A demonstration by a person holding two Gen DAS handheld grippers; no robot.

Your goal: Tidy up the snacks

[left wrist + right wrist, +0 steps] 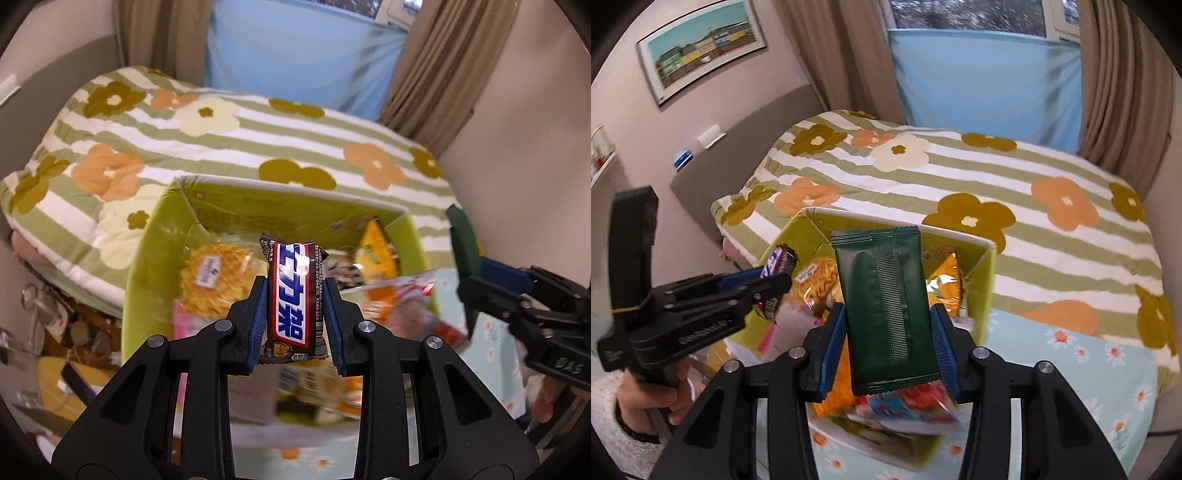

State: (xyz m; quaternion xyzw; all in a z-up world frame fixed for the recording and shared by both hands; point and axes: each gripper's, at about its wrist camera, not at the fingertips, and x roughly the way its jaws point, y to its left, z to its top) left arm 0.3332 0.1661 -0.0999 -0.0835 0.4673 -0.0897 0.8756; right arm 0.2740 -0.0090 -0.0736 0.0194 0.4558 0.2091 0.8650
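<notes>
Right wrist view: floral striped quilt point(997, 192), beige curtains point(1123, 81), each tool clamped on a snack above green box point(982, 280).

Chocolate bar point(293, 295) between left gripper's point(295, 306) jaws

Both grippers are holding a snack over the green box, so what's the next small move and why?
Probably lower the left gripper a little toward the green box and release there. It is shut on the chocolate bar, which hangs above the box's open top, with other snacks already inside. The right gripper, shut on the dark green packet, could follow.
</notes>
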